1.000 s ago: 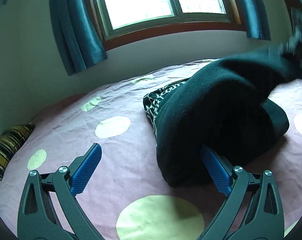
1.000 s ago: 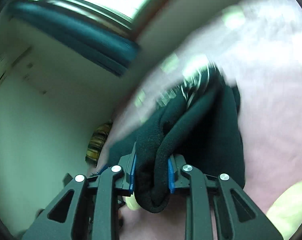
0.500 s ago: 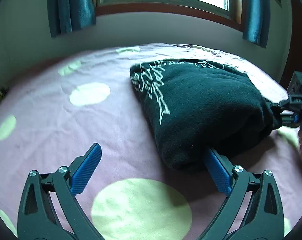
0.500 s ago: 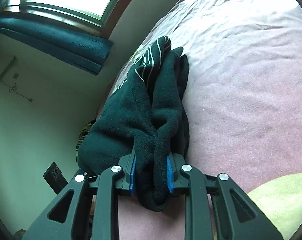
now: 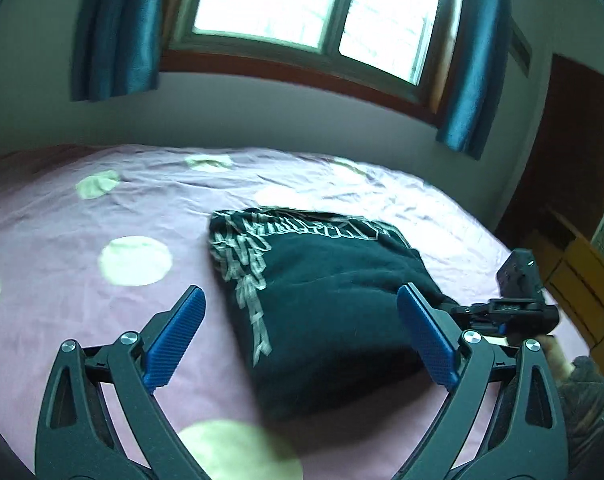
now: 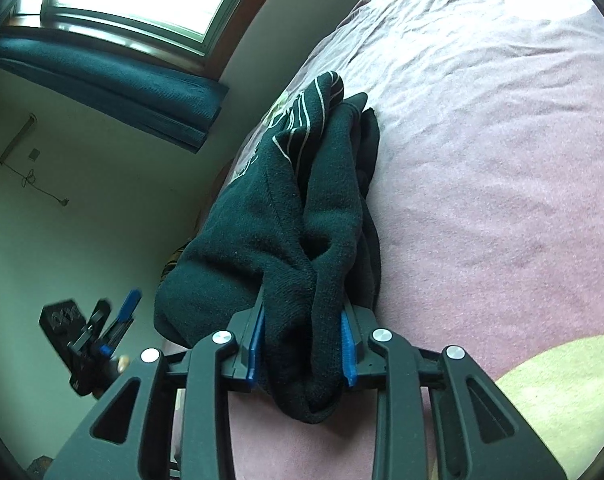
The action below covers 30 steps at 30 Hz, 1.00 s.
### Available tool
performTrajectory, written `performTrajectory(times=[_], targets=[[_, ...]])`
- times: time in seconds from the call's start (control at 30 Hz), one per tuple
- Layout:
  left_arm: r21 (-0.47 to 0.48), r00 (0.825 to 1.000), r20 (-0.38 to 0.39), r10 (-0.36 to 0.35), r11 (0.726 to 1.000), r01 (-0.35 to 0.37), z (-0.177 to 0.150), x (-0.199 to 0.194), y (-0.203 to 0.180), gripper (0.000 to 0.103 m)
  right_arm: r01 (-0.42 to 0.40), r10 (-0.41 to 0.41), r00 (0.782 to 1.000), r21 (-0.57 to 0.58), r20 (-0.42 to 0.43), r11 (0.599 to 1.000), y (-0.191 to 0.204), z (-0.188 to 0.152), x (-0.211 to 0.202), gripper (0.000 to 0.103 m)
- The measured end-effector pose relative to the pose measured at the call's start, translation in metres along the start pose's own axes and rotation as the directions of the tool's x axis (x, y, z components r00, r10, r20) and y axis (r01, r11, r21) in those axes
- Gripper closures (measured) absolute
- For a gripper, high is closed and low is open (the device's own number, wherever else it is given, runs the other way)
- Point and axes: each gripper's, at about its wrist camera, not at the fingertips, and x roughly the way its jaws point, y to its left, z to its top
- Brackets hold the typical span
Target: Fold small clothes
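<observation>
A dark fleece garment (image 5: 334, 320) with white lettering lies folded in a thick bundle on the pink bedsheet (image 5: 62, 240). My left gripper (image 5: 300, 292) hovers open just above and before it, with nothing between its fingers. At the bundle's right end my right gripper (image 5: 514, 312) holds a bunched edge. In the right wrist view that edge of the garment (image 6: 270, 216) fills the gap of my right gripper (image 6: 302, 310). Its jaws are opening, and the blue pads (image 6: 256, 336) still touch the cloth. The left gripper (image 6: 114, 320) shows small at the left.
The bedsheet (image 6: 482, 200) has pale green dots (image 5: 136, 260). A wall with a window (image 5: 310, 12) and teal curtains (image 5: 114, 40) runs behind the bed. Wooden furniture (image 5: 574, 272) stands off the bed's right side. A hand (image 5: 558, 356) holds the right gripper.
The right gripper lowered the folded cloth onto the bed and its pads now stand slightly wider. The left gripper rose and drew back, so its right finger is out from under the bundle.
</observation>
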Motion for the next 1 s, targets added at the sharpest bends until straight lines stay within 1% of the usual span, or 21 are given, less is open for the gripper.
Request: performTrajectory(times=[0.07, 0.1, 0.13, 0.2, 0.23, 0.27, 0.3, 0.33, 0.37, 0.4, 0.47, 0.5, 0.57, 0.6, 0.63, 0.7, 0.77, 0.83, 0.93, 0.97, 1.0], targets=[[0.020, 0.995, -0.103, 0.001, 1.000, 0.001, -0.010, 0.034, -0.002, 0.007, -0.003, 0.003, 1.000, 0.002, 0.001, 1.000, -0.001, 0.000, 0.001, 0.071], [0.014, 0.983, -0.183, 0.010, 1.000, -0.007, -0.023, 0.053, 0.000, 0.006, -0.006, 0.006, 1.000, 0.003, 0.000, 1.000, -0.001, 0.000, 0.001, 0.070], [-0.025, 0.978, -0.209, -0.015, 1.000, 0.010, -0.031, 0.060, 0.005, 0.006, -0.003, 0.003, 1.000, 0.007, -0.005, 1.000, -0.002, 0.000, 0.001, 0.069], [-0.180, 0.958, -0.259, -0.126, 0.980, 0.080, -0.048, 0.072, 0.024, 0.004, 0.014, -0.014, 1.000, 0.006, -0.027, 1.000, -0.001, 0.001, 0.001, 0.068], [-0.264, 0.946, -0.256, -0.198, 0.956, 0.129, -0.054, 0.074, 0.036, 0.004, 0.023, -0.023, 0.999, 0.000, -0.041, 1.000, 0.003, 0.004, -0.001, 0.068], [-0.300, 0.941, -0.252, -0.226, 0.943, 0.147, -0.056, 0.075, 0.042, 0.004, 0.037, -0.038, 0.998, -0.017, -0.041, 0.999, 0.010, 0.007, -0.006, 0.067], [-0.307, 0.942, -0.244, -0.230, 0.940, 0.150, -0.056, 0.074, 0.044, 0.003, 0.059, -0.060, 0.998, -0.049, -0.025, 0.997, 0.021, 0.011, -0.012, 0.067], [-0.288, 0.948, -0.236, -0.212, 0.947, 0.140, -0.056, 0.072, 0.042, 0.002, 0.086, -0.086, 0.996, -0.104, 0.008, 0.991, 0.039, 0.020, -0.021, 0.063], [-0.265, 0.954, -0.231, -0.193, 0.956, 0.129, -0.055, 0.071, 0.038, 0.002, 0.092, -0.090, 0.996, -0.129, 0.026, 0.987, 0.050, 0.026, -0.025, 0.051], [-0.251, 0.958, -0.223, -0.180, 0.960, 0.122, -0.055, 0.070, 0.036, 0.002, 0.094, -0.088, 0.995, -0.155, 0.042, 0.983, 0.063, 0.036, -0.027, 0.044], [-0.239, 0.960, -0.216, -0.180, 0.963, 0.127, -0.054, 0.070, 0.032, 0.002, 0.113, -0.103, 0.993, -0.229, 0.056, 0.967, 0.092, 0.059, -0.021, 0.042], [-0.236, 0.959, -0.216, -0.181, 0.963, 0.128, -0.055, 0.071, 0.032, 0.002, 0.167, -0.158, 0.986, -0.299, 0.057, 0.940, 0.110, 0.073, -0.014, 0.042], [-0.244, 0.960, -0.206, -0.189, 0.960, 0.136, -0.055, 0.072, 0.034, 0.002, 0.267, -0.238, 0.964, -0.382, 0.121, 0.885, 0.137, 0.099, -0.004, 0.042], [-0.245, 0.959, -0.206, -0.195, 0.959, 0.142, -0.056, 0.072, 0.034, 0.002, 0.268, -0.235, 0.963, -0.386, 0.129, 0.883, 0.143, 0.109, 0.001, 0.042], [-0.243, 0.960, -0.204, -0.193, 0.960, 0.141, -0.054, 0.071, 0.037, 0.002, 0.237, -0.211, 0.972, -0.396, 0.109, 0.887, 0.150, 0.126, 0.013, 0.042], [-0.231, 0.962, -0.198, -0.187, 0.963, 0.139, -0.054, 0.070, 0.036, 0.002, 0.211, -0.205, 0.977, -0.421, 0.059, 0.882, 0.156, 0.146, 0.043, 0.042], [-0.217, 0.966, -0.188, -0.178, 0.967, 0.136, -0.054, 0.069, 0.036, 0.002, 0.202, -0.246, 0.969, -0.455, -0.038, 0.867, 0.158, 0.163, 0.090, 0.042], [-0.208, 0.969, -0.181, -0.170, 0.969, 0.132, -0.055, 0.068, 0.035, 0.002, 0.229, -0.332, 0.936, -0.511, -0.119, 0.828, 0.157, 0.172, 0.140, 0.042], [-0.200, 0.971, -0.172, -0.164, 0.971, 0.129, -0.054, 0.067, 0.035, 0.002, 0.237, -0.404, 0.893, -0.557, -0.198, 0.796, 0.152, 0.174, 0.196, 0.042], [-0.198, 0.972, -0.171, -0.163, 0.972, 0.128, -0.054, 0.067, 0.035, 0.002, 0.238, -0.422, 0.879, -0.560, -0.224, 0.794, 0.147, 0.176, 0.211, 0.048], [-0.197, 0.972, -0.170, -0.162, 0.972, 0.128, -0.054, 0.066, 0.035, 0.002, 0.230, -0.425, 0.870, -0.558, -0.249, 0.797, 0.145, 0.175, 0.219, 0.060]])
